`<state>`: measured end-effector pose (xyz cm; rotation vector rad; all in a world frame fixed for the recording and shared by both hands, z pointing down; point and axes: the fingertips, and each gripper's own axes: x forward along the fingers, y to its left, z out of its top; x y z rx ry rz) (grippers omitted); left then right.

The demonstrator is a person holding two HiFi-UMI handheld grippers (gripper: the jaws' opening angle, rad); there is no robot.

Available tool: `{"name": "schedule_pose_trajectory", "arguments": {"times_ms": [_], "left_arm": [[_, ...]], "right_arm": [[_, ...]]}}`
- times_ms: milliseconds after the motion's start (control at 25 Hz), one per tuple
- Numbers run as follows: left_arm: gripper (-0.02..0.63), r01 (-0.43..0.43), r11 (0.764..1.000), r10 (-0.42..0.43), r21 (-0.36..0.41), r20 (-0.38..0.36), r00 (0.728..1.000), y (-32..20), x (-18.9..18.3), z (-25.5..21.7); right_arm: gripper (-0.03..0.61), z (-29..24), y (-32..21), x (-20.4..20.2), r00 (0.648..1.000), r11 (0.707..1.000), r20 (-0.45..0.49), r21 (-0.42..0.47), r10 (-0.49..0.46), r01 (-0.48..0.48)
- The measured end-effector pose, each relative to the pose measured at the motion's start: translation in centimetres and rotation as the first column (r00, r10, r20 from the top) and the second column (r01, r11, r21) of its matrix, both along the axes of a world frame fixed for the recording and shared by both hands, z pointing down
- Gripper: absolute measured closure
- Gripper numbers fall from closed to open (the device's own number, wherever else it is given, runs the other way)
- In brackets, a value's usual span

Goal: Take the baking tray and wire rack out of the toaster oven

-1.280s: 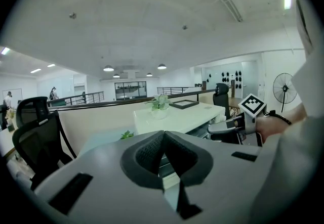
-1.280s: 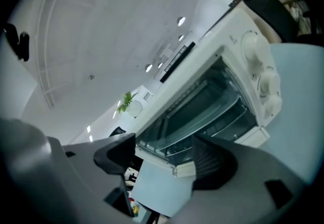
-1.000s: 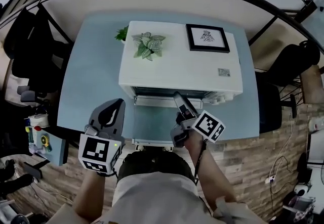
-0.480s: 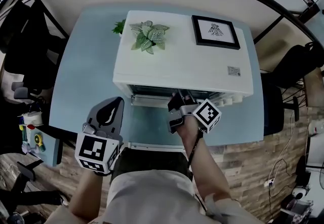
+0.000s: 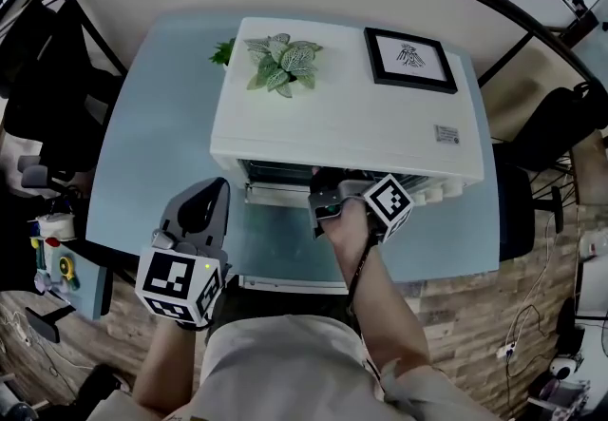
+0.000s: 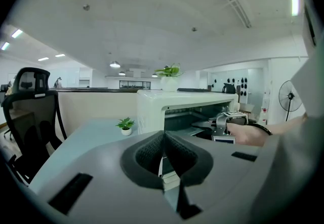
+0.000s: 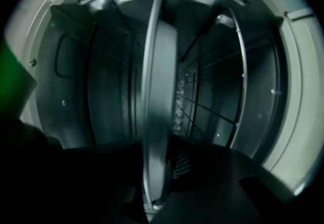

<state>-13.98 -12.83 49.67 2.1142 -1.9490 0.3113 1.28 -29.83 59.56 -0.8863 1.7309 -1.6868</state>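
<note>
We are seeing right gripper (image 5: 326, 197) newly inside oven (image 5: 342, 120) mouth, 12 o'clock, jaws just closing, pinching tray (image 7: 157, 91) rim. Rack (image 7: 205, 112) sitting inside. Left gripper (image 5: 211, 196), 7 o'clock, fingers pressed together, empty. Tray pull-out likely coming next.

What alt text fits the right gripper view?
Jaws of the right gripper have just been closing and pinch the rim of the baking tray inside the dark toaster oven. The view is rolled: the tray is an upright pale band, the wire rack gridded to its right.
</note>
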Motion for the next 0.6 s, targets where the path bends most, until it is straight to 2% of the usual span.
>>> {"name": "schedule_pose_trajectory", "arguments": {"times_ms": [40, 280, 600], "left_arm": [[0.611, -0.005, 1.000, 0.005, 0.002, 0.006, 1.000, -0.1, 0.1, 0.1], [0.611, -0.008, 1.000, 0.008, -0.008, -0.002, 1.000, 0.4, -0.2, -0.2], [0.611, -0.035, 0.998, 0.035, -0.053, -0.001, 0.999, 1.8, 0.0, -1.9]], "right_arm": [[0.506, 0.0, -0.1, 0.0, 1.000, 1.000, 0.009, -0.004, 0.006, -0.006], [0.522, 0.3, 1.0, 0.3, 1.000, 0.999, 0.001, -0.047, 0.012, -0.012], [0.539, 0.6, 5.8, 1.8, 0.998, 0.992, -0.053, -0.125, -0.014, 0.007]]}}
